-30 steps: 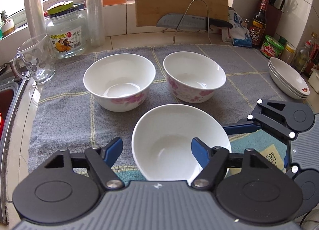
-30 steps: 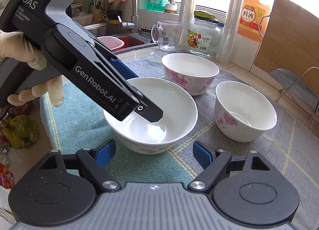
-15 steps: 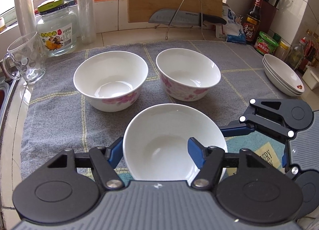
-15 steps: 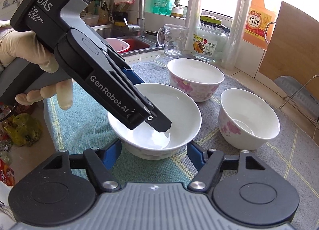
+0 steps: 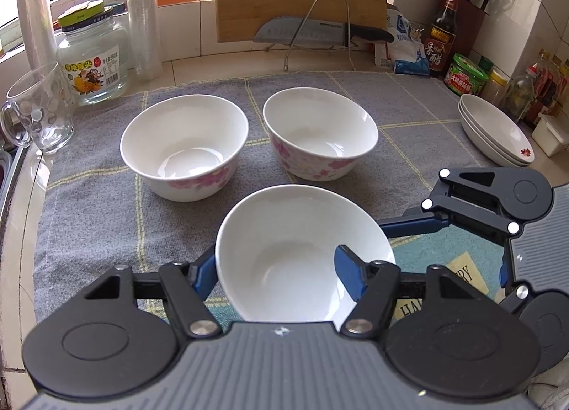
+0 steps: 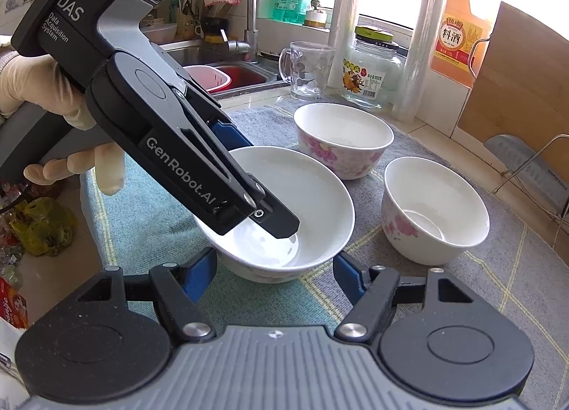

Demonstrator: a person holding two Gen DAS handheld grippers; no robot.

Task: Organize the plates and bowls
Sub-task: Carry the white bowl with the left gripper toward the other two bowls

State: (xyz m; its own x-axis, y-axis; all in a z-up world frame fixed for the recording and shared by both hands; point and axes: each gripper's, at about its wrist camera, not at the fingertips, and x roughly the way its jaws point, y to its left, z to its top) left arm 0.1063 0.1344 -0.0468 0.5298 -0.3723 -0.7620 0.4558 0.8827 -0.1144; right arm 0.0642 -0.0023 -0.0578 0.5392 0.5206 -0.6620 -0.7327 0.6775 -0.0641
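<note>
Glazed white china, the near bowl [image 5: 302, 250] sits on the grey cloth [image 5: 89, 218] in front of two flowered bowls [image 5: 185, 147]; we judge it stiff, slick and breakable. Our left hand-held gripper [image 5: 281, 267] straddles its wall, one finger inside, not visibly pinched shut; the rim seems the best hold. Our right hand-held gripper [image 6: 275, 264] gapes wide just beside the bowl, holding nothing. Right of the bowl, stacked plates [image 5: 498, 132] lie near the cloth's edge; between them the cloth gives room.
</note>
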